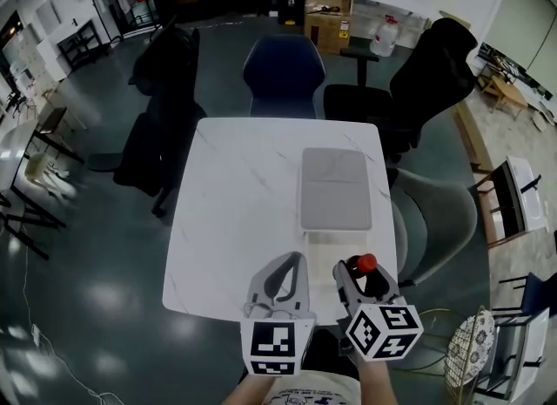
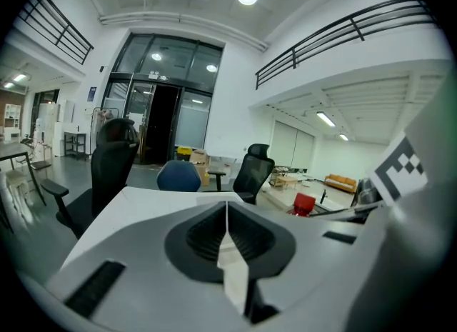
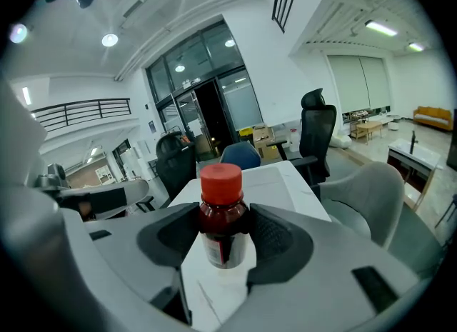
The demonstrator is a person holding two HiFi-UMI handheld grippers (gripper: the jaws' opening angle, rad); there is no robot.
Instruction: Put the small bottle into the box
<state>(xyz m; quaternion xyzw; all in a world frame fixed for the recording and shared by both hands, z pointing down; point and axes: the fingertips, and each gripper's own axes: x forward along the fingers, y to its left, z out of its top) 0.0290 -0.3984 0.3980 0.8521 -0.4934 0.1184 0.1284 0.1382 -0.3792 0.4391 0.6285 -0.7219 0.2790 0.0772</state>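
Right gripper: jaws closed on the small bottle, pads against its dark body just below the red cap; bottle upright, near the desk's front edge, about 6 o'clock from the grey box; you cannot tell whether it rests on the desk. Left gripper: jaws together, nothing between. Judgement: the bottle is light, rigid and smooth-walled, so likely slippery; hold mid-body, squeeze moderately, and keep it upright.
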